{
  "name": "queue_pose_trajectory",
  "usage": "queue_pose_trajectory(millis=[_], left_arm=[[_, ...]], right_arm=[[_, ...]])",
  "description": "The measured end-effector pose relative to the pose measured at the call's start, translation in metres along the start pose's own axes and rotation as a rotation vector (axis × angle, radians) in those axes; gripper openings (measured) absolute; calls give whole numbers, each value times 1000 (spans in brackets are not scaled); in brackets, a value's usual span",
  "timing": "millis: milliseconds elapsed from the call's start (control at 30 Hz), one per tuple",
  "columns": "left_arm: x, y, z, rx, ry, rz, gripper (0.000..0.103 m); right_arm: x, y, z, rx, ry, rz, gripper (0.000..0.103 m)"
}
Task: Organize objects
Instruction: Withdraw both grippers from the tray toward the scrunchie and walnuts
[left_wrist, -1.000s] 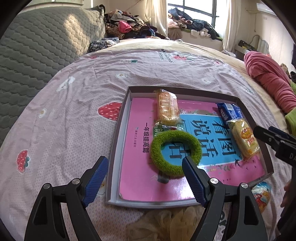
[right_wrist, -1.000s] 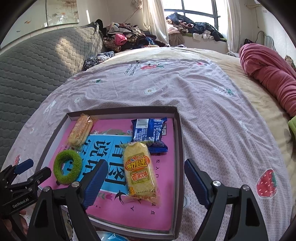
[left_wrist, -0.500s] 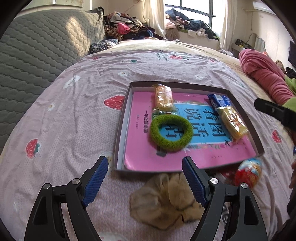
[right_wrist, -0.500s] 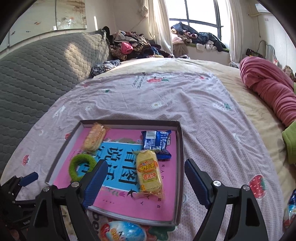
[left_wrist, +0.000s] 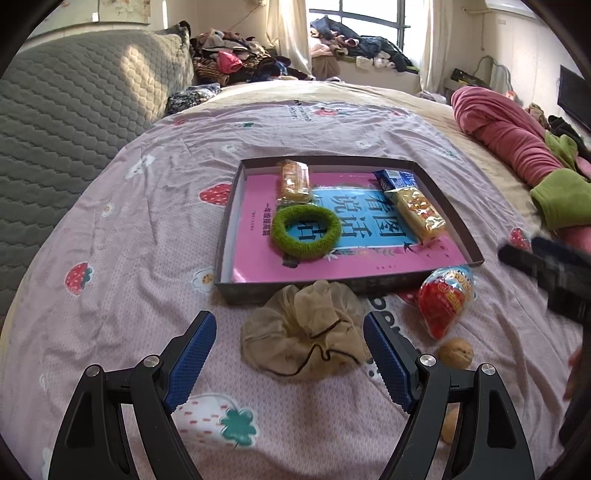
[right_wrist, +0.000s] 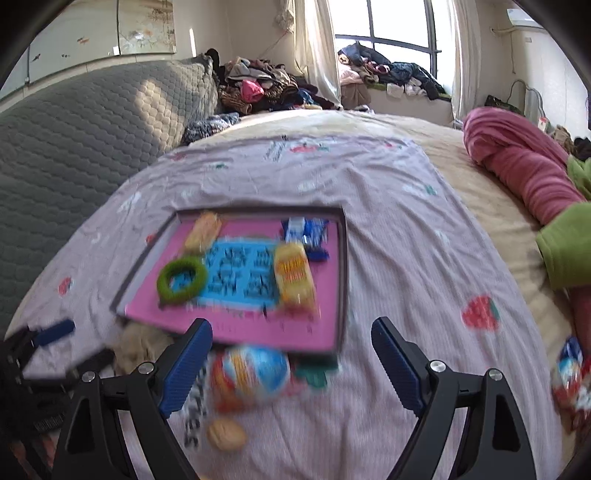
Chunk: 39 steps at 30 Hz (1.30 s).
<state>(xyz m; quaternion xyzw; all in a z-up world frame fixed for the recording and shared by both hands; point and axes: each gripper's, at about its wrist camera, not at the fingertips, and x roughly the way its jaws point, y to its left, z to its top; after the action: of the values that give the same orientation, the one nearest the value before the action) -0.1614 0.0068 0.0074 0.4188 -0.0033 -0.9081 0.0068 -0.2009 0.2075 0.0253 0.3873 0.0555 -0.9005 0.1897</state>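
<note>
Shallow dark cardboard tray (left_wrist: 458, 225), rectangular, on the strawberry-print bedsheet (left_wrist: 122, 236): holds a pink-and-blue booklet (left_wrist: 354, 254) with large Chinese characters, a fuzzy green ring (left_wrist: 306, 236), an orange biscuit pack (left_wrist: 294, 181), a yellow snack pack (left_wrist: 419, 216) and a blue wrapper (left_wrist: 395, 179). Just outside its near wall: crumpled beige mesh pouch (left_wrist: 306, 339), glossy red-and-blue packet (left_wrist: 447, 299), wrinkled walnut (left_wrist: 456, 353). Left gripper (left_wrist: 290, 354) spread wide and empty around the pouch; right gripper (right_wrist: 291, 360) likewise agape, empty, its view blurred.
</note>
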Motion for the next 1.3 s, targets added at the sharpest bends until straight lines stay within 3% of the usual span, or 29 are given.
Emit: queue_pose_trajectory(millis=[167, 333, 633, 833, 1300], left_arm=[[-12, 11, -10, -25, 5, 12, 83], [-29, 12, -20, -24, -3, 15, 83], [-67, 18, -32, -35, -30, 18, 84], [-87, 19, -42, -31, -30, 7, 91], [-113, 23, -61, -26, -30, -10, 92]], right_arm=[[-3, -2, -36, 19, 54, -4, 88], [-17, 2, -50, 19, 68, -4, 88], [-56, 16, -58, -2, 47, -12, 88], [-81, 28, -58, -22, 28, -18, 90], [-110, 49, -66, -50, 22, -30, 96]])
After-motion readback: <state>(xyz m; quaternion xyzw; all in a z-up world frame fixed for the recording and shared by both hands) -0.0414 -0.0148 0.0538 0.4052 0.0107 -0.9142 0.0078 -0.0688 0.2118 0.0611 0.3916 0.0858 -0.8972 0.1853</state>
